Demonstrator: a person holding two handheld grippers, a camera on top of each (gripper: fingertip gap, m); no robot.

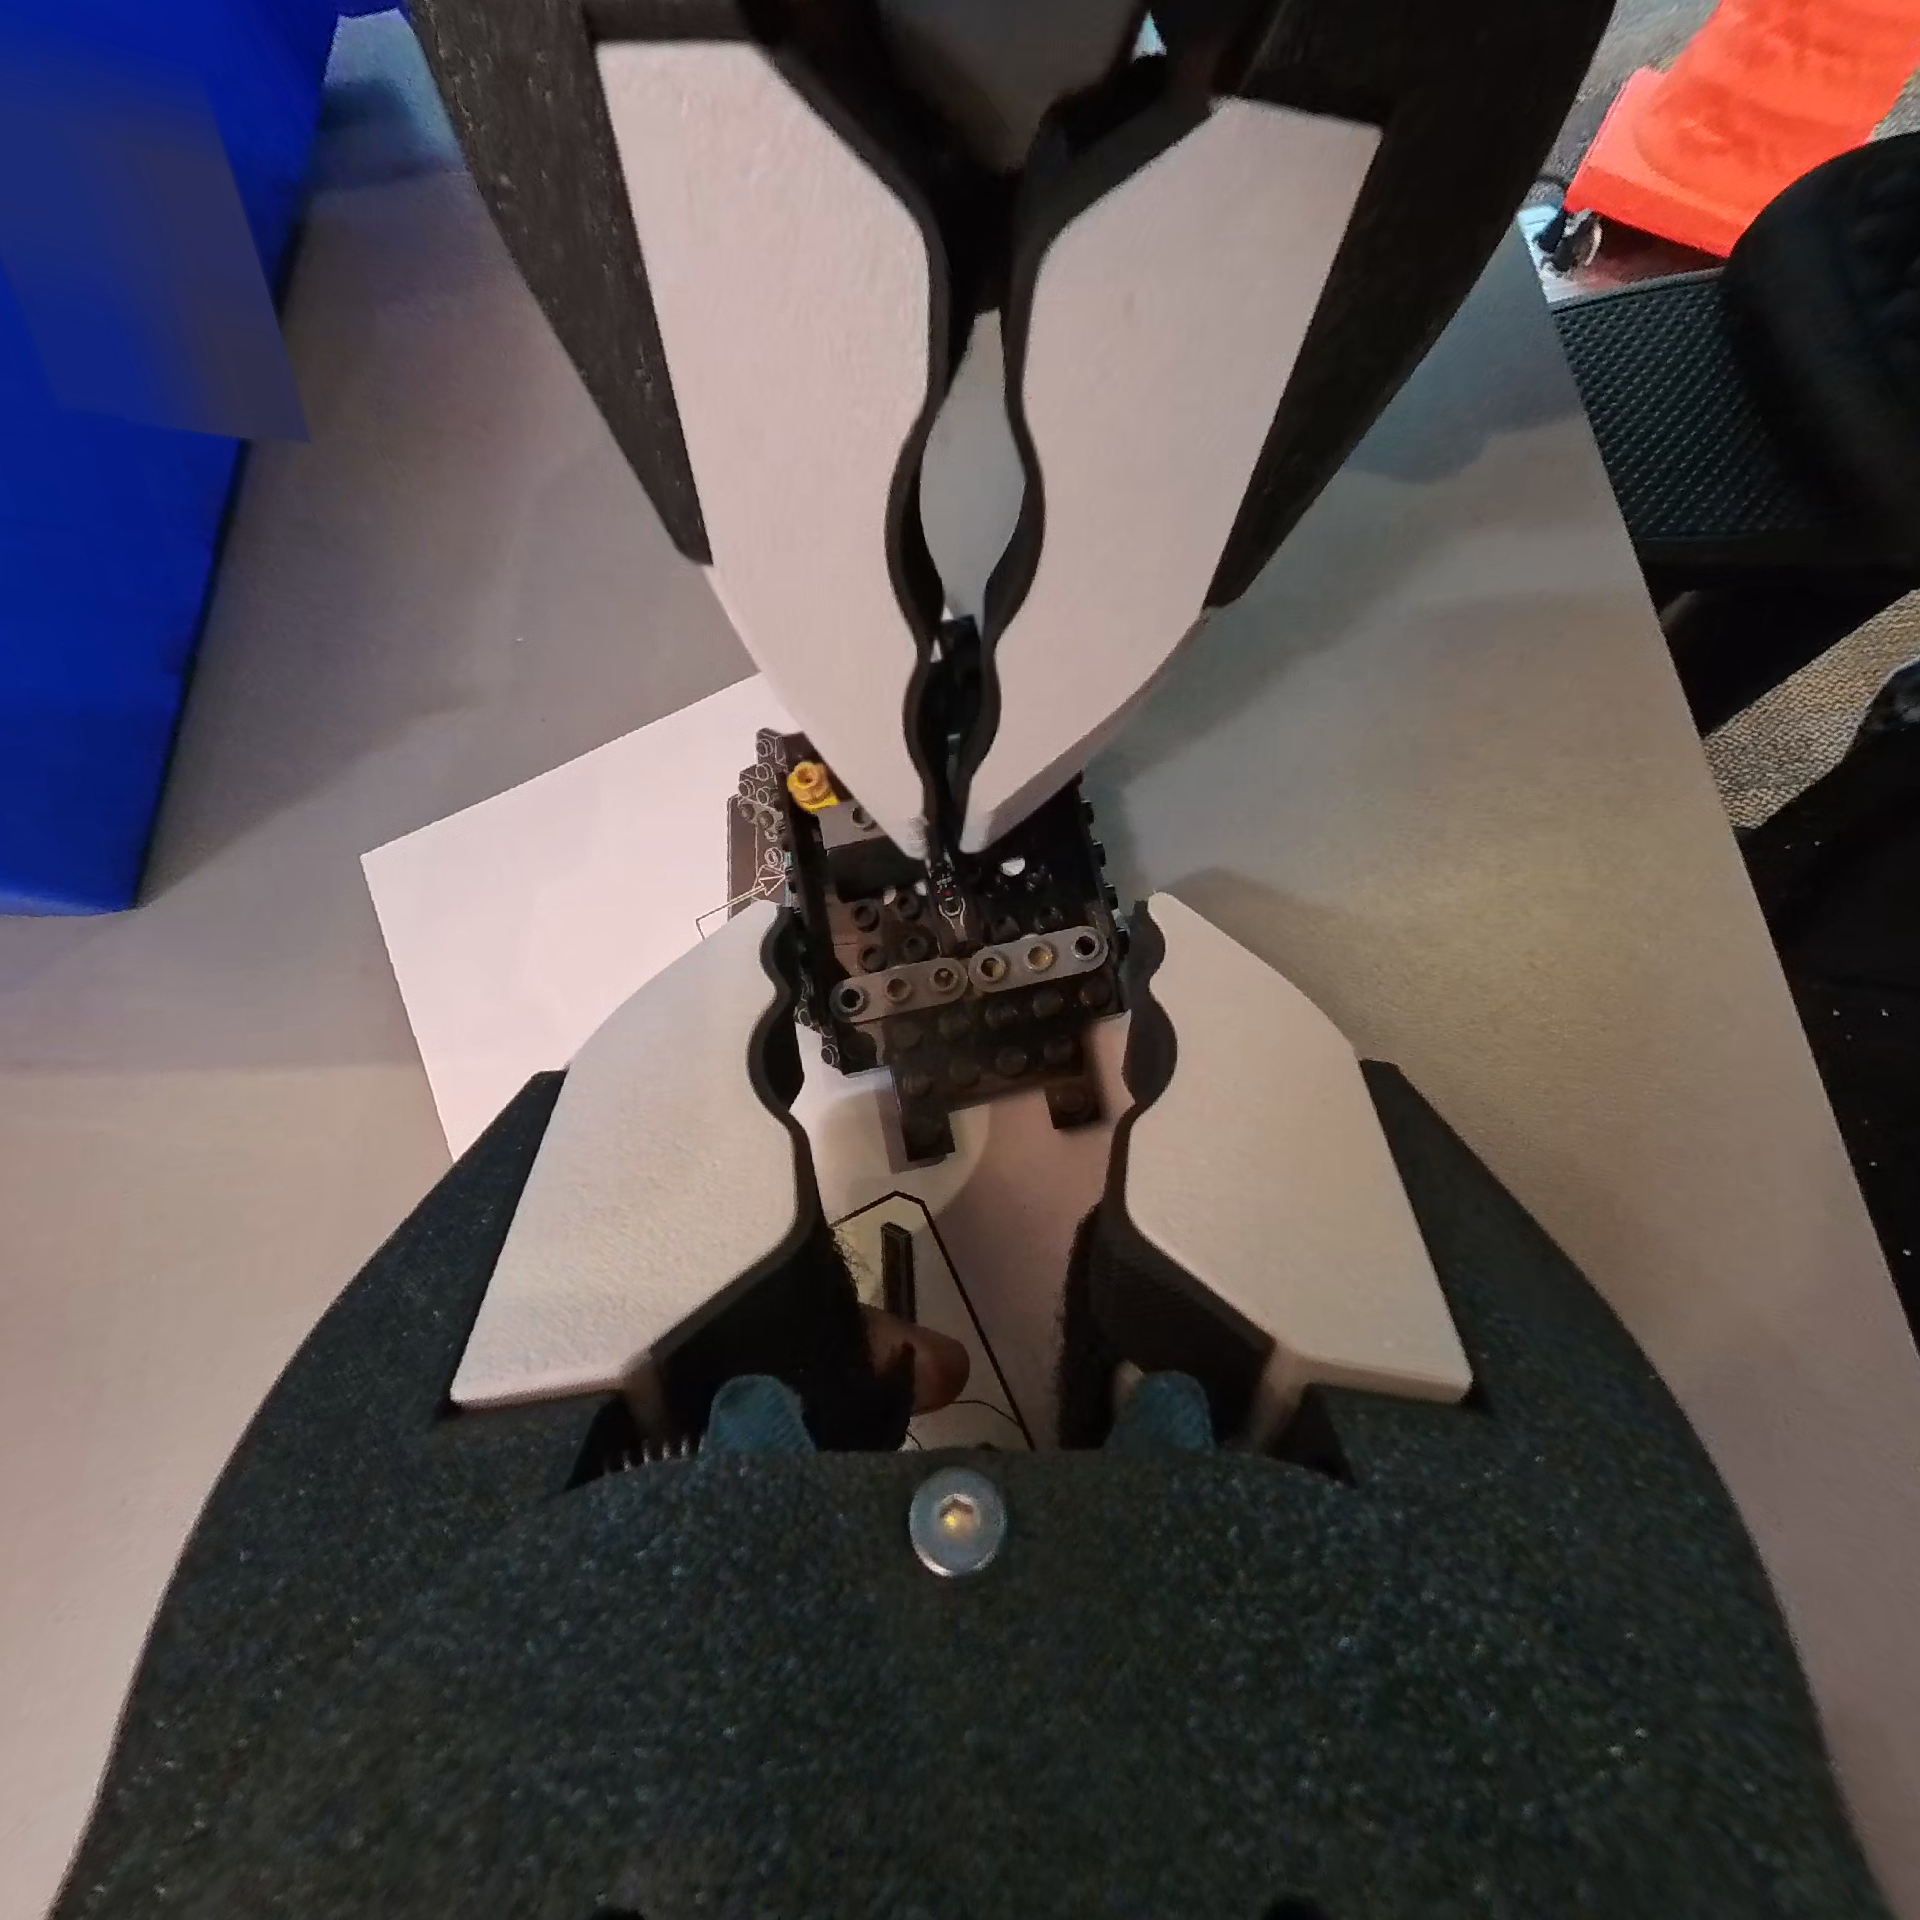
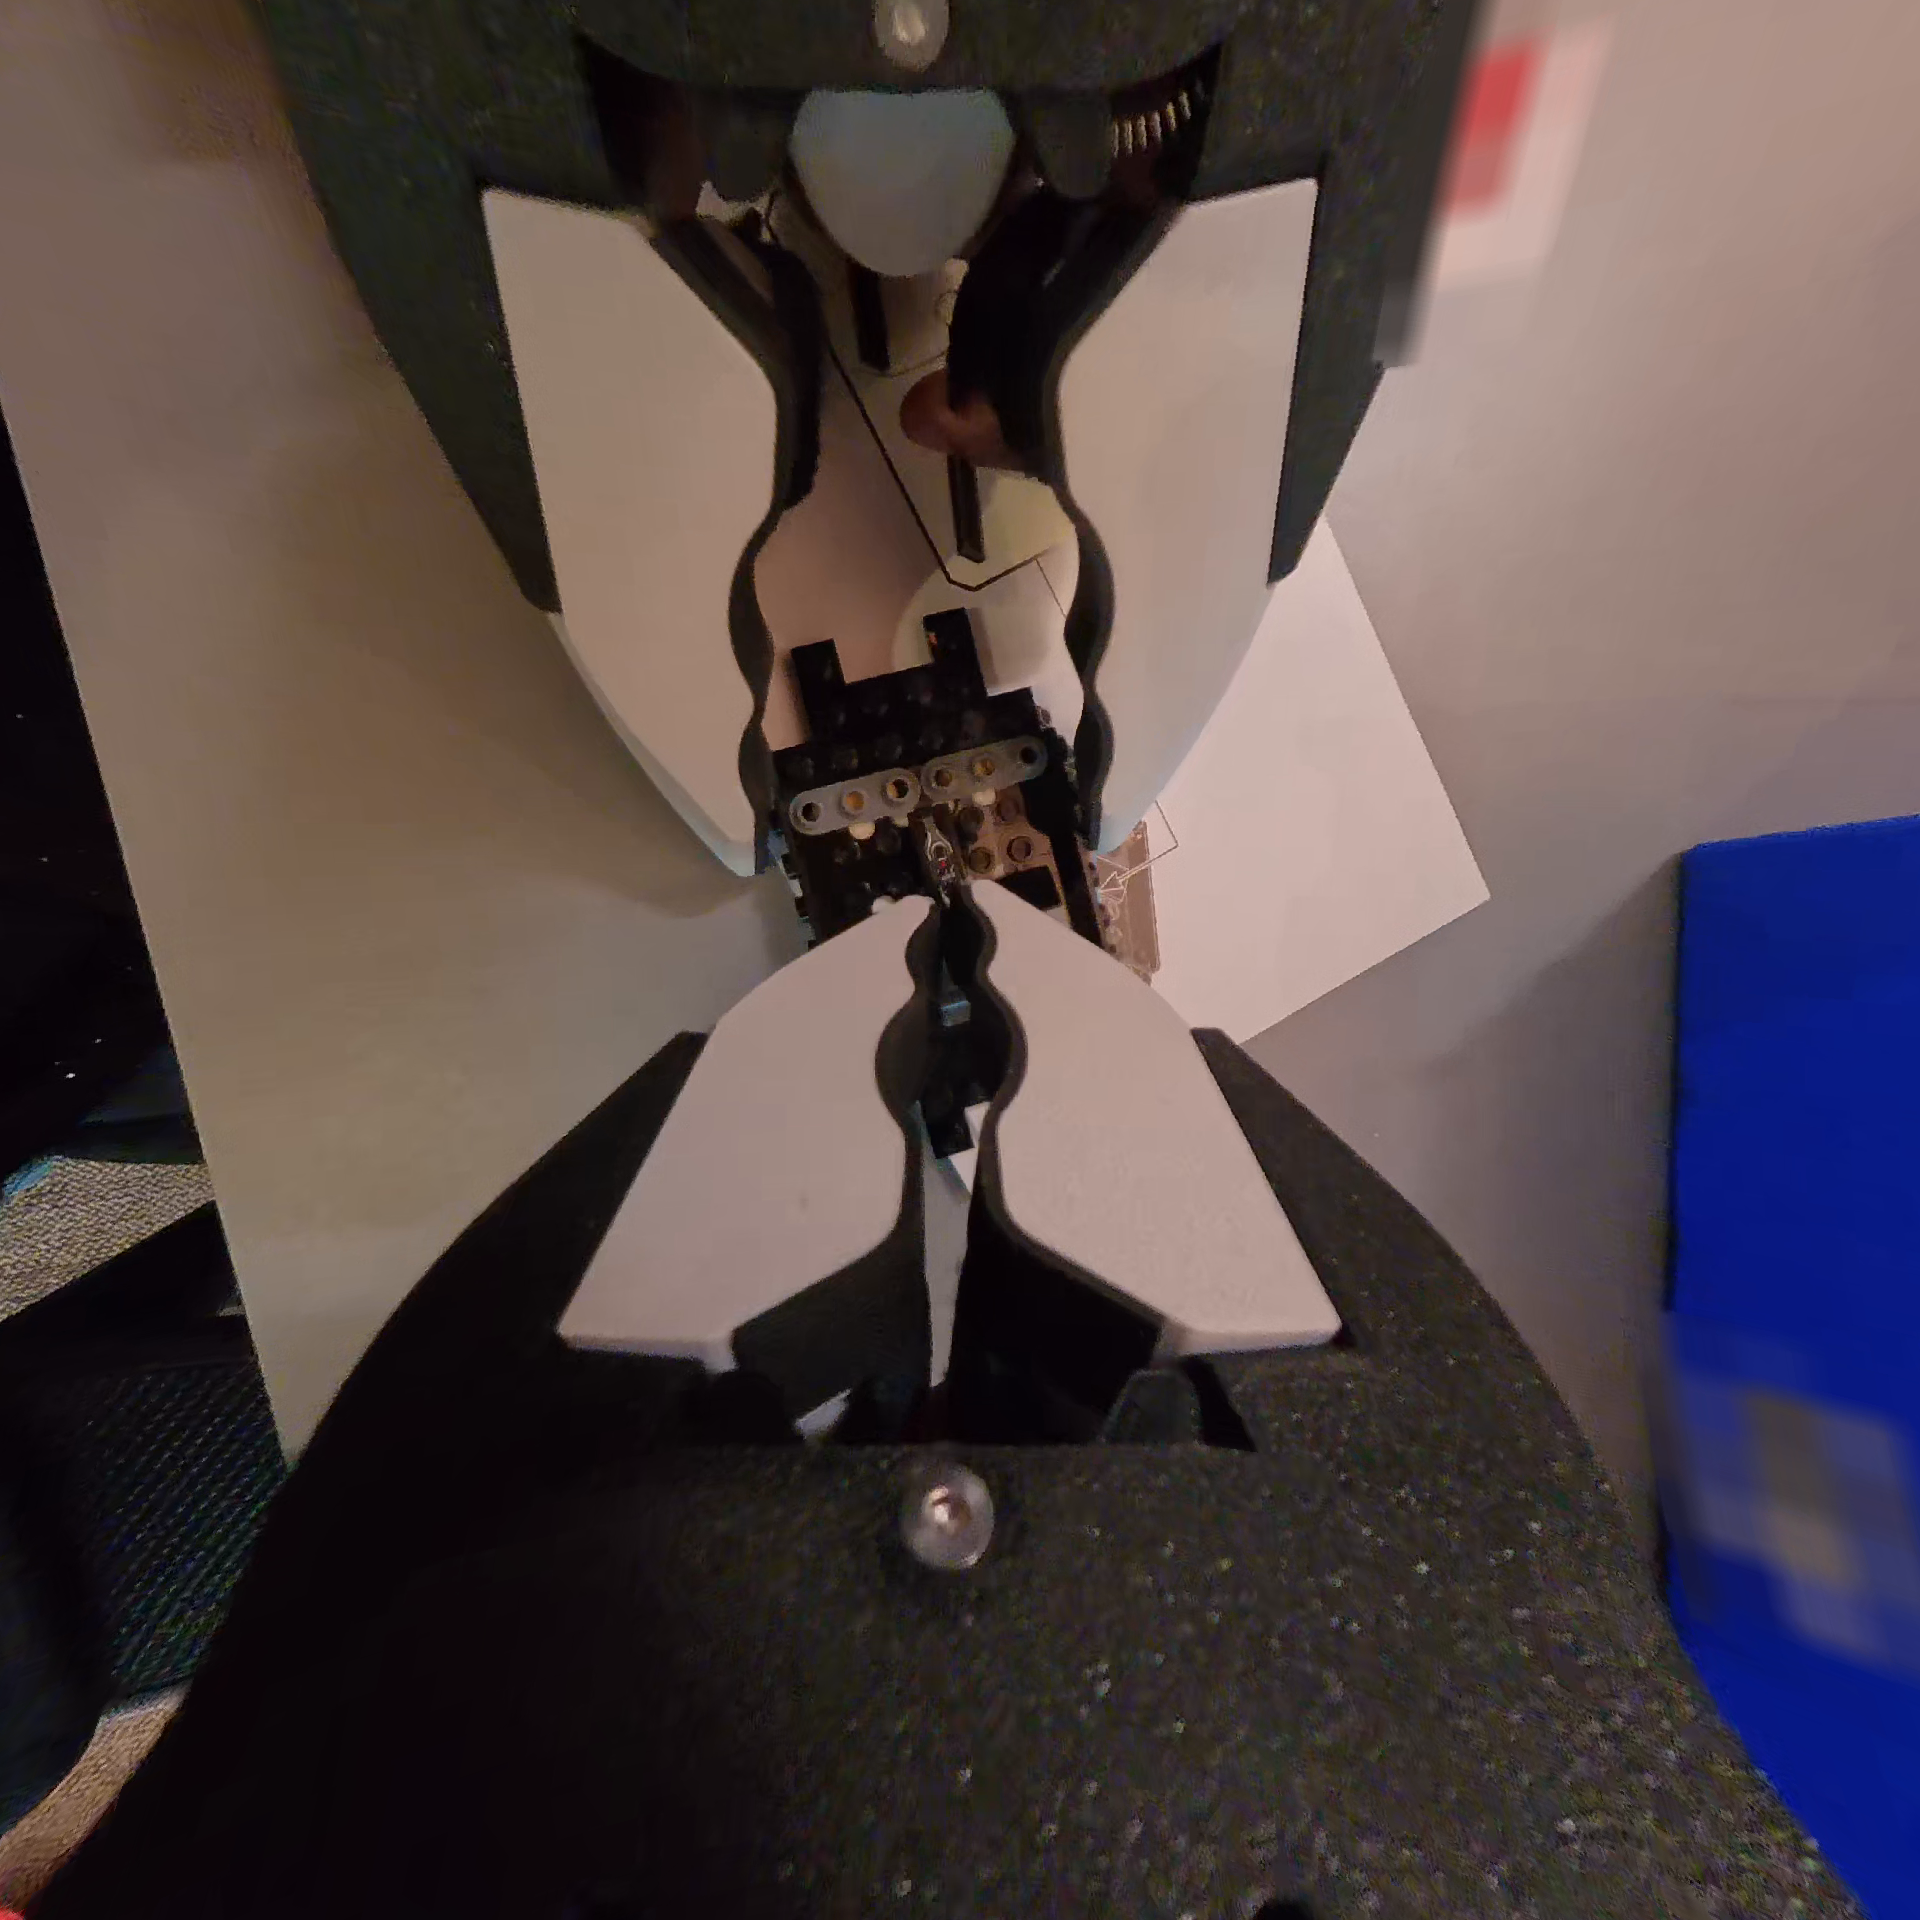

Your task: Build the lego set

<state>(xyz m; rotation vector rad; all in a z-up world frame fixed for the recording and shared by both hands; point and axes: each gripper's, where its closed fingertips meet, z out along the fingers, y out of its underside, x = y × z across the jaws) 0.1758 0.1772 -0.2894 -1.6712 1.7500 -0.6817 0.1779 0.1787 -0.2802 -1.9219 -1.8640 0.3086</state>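
Note:
A black lego model (image 1: 935, 1029) with two grey holed beams (image 1: 977, 971) and a small yellow piece (image 1: 808, 781) stands on a white sheet. My left gripper (image 1: 956, 935) is shut on the model, one pad on each side of it. The right wrist view shows the same grip on the model (image 2: 883, 727). My right gripper (image 2: 951, 899) is shut on a thin black piece (image 2: 951, 1003), whose printed tip (image 2: 940, 857) points down into the middle of the model. The left wrist view shows the right gripper (image 1: 940, 836) coming from the far side with that piece (image 1: 954, 899).
A white instruction sheet (image 1: 540, 935) lies under the model on the grey table (image 1: 1403, 831). A blue box (image 1: 104, 520) stands at the far left. An orange thing (image 1: 1745, 114) and a black chair (image 1: 1766, 416) lie beyond the table's right edge. Less than 4 cm separates the two grippers' tips.

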